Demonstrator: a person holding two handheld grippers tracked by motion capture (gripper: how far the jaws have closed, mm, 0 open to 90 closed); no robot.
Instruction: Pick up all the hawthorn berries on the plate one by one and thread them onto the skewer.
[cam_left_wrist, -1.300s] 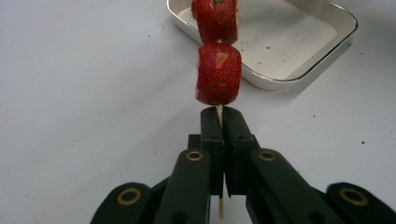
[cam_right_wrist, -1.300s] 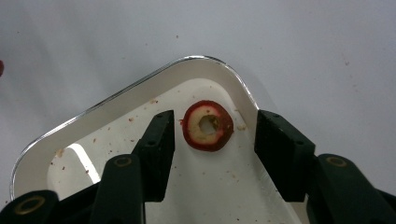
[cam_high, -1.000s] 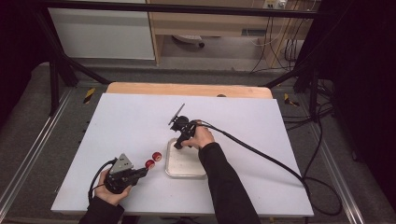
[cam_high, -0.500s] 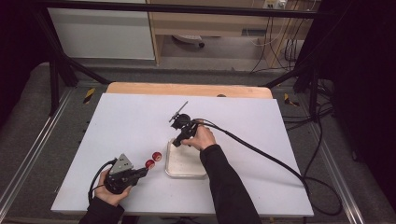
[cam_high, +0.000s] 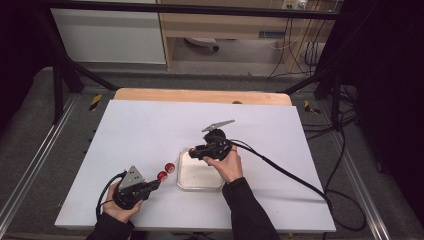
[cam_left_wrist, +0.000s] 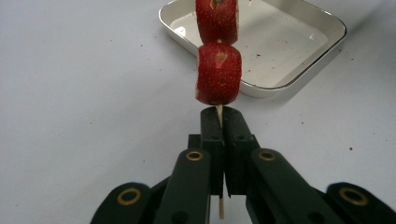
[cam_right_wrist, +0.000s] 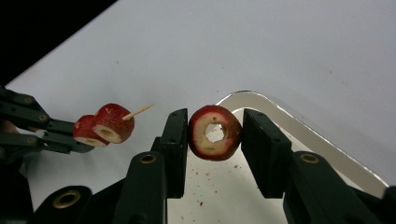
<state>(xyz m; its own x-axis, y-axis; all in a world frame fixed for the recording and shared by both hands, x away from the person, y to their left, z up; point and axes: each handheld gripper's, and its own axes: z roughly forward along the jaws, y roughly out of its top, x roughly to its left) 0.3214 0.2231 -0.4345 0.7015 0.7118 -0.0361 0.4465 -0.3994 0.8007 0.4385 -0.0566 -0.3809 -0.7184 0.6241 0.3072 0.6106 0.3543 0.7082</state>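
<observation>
Strawberry ring (cam_right_wrist: 214, 133) pinched in my right claw (cam_right_wrist: 215, 140) over tray (cam_right_wrist: 327, 149) | left claw (cam_left_wrist: 220, 122) clamps skewer (cam_left_wrist: 219, 112) with two slices | no writing legible

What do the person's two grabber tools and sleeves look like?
Both are black. The left gripper has a grey three-cornered plate on top, and the right gripper has one too. Each has two flat black jaws on arms with brass-coloured rivets. A thick black cable trails from the right gripper. The sleeves are dark.
</observation>
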